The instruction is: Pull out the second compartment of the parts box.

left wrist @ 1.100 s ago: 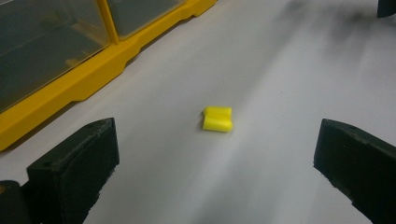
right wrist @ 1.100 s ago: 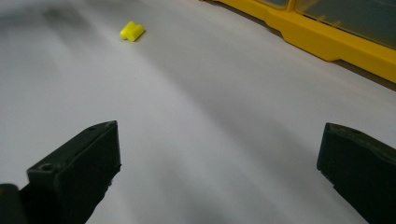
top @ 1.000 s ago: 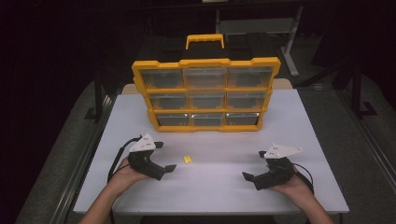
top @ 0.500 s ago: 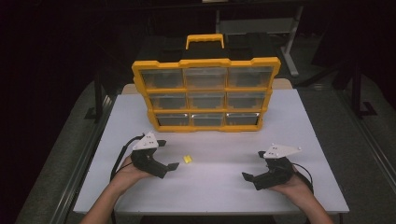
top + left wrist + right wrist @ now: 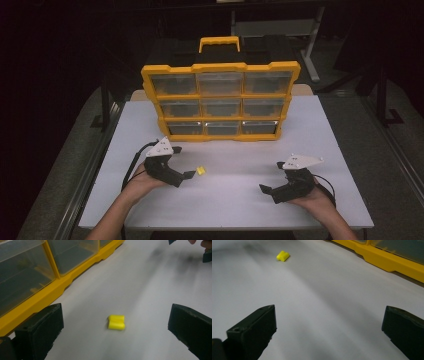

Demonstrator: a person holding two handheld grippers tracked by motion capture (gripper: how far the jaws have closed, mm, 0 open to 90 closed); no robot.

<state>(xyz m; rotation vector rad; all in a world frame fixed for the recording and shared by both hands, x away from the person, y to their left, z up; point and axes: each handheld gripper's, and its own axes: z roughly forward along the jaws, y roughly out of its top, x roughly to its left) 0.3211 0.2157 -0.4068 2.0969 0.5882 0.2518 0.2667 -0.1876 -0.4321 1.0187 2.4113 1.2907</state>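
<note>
A small yellow piece point(image 5: 201, 171) made of two short cylinders side by side lies on the white table point(image 5: 310, 130), in front of the yellow drawer organizer point(image 5: 220, 100). My left gripper point(image 5: 182, 162) sits just left of it, open, with its jaws wide apart. In the left gripper view the yellow piece point(image 5: 116, 322) lies on the table ahead of the left gripper point(image 5: 115, 313), between the lines of its jaws and untouched. My right gripper point(image 5: 271, 177) rests open near the front right, empty. The right gripper point(image 5: 328, 315) view has the yellow piece point(image 5: 283, 256) far off at upper left.
The organizer stands upright at the table's back, with three rows of clear drawers and a carry handle point(image 5: 219, 43). Its yellow base point(image 5: 75, 272) runs close on the left of the left gripper view. Cables trail from both grippers. Dark floor surrounds the table.
My left gripper has edged a little right and forward toward the yellow piece. The right gripper and the piece have stayed put.
</note>
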